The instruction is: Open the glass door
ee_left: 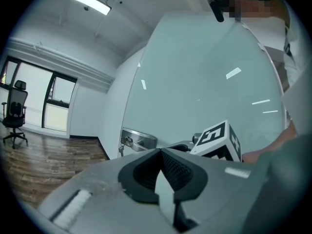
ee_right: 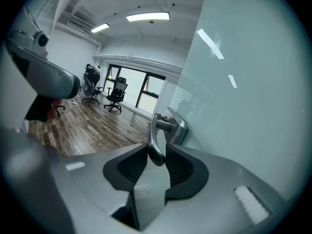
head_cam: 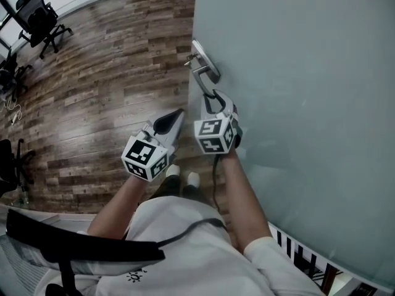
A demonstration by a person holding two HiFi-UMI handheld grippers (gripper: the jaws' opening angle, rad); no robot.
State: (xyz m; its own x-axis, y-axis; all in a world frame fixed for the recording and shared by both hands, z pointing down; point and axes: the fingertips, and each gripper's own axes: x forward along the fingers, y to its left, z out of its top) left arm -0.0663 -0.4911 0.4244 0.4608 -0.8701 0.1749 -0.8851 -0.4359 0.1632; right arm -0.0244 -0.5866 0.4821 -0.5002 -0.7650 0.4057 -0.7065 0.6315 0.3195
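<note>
Right fingers: dark, ribbed rubber pads [ee_right: 127, 165] clamp on the door handle [ee_right: 155, 141], one pad on each side of its lower end.
Right gripper [ee_right: 157, 155]: smooth grey wedge-shaped shell, with a white cube of black square markers [head_cam: 216, 134] on its back.
Door handle: brushed-metal lever, rounded and curved, hanging down from a short round neck.
Handle plate [ee_right: 178, 126]: oblong satin metal with rounded ends, lying flat on the door; something small and metallic, likely a key [ee_left: 127, 141], sticks out of it.
Left fingers: the ribbed black pads [ee_left: 178, 172] meet at the tips with nothing between them.
Left gripper [ee_left: 161, 151]: the same matte grey shell and marker cube [head_cam: 145, 156]; it is held in the air just beside the right gripper, away from the door.
Glass door [head_cam: 296, 91]: a large frosted pale blue-green pane, smooth, with faint streaks of reflected ceiling light; it stands at the person's right, with the handle near its free edge.
Floor [head_cam: 105, 73]: brown wood-grain planks with a light sheen.
Office chairs [head_cam: 40, 20]: black, mesh-backed, on star bases, standing well apart by the windows.
</note>
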